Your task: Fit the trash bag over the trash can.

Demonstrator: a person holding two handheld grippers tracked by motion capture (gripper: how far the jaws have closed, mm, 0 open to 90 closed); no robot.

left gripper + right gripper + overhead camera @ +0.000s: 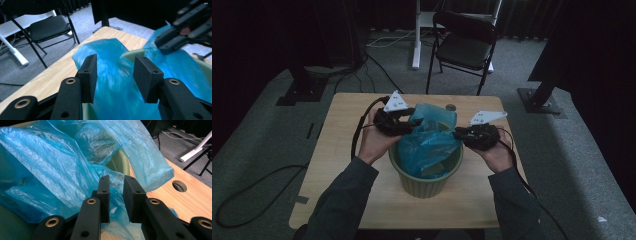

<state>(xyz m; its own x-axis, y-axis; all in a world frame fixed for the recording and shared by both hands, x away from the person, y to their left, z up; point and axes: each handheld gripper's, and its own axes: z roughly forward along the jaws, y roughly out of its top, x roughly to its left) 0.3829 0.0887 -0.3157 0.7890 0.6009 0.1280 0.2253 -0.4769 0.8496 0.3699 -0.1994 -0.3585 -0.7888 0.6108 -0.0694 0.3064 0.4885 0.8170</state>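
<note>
From the high view, a green pot (426, 176) stands near the middle of the wooden bench (337, 165), and a blue bag (430, 137) sits in it, bunched up and rising above the rim. The left gripper (404, 121) is at the bag's upper left edge and the right gripper (459, 134) at its right edge, just over the pot's rim. Both forearms come in from the bottom in dark sleeves. A black folding chair (464, 45) stands on the grey carpet beyond the bench.

In the left gripper view, the jaws stand apart, released, with the blurred bag (113, 75) between and behind them; the pads do not press on it. The pot's pale rim (132, 53) shows past the jaws, and the right gripper (166, 42) reaches in from the upper right, against the bag's far fold. The chair (48, 27) stands on the floor to the left.

In the right gripper view, the jaws stand part-open with a narrow gap, and a fold of the bag (62, 170) lies between them. I cannot tell whether the pads pinch it. The pot's inner wall (120, 162) shows behind the plastic, and a round hole (179, 186) in the bench lies to the right.
</note>
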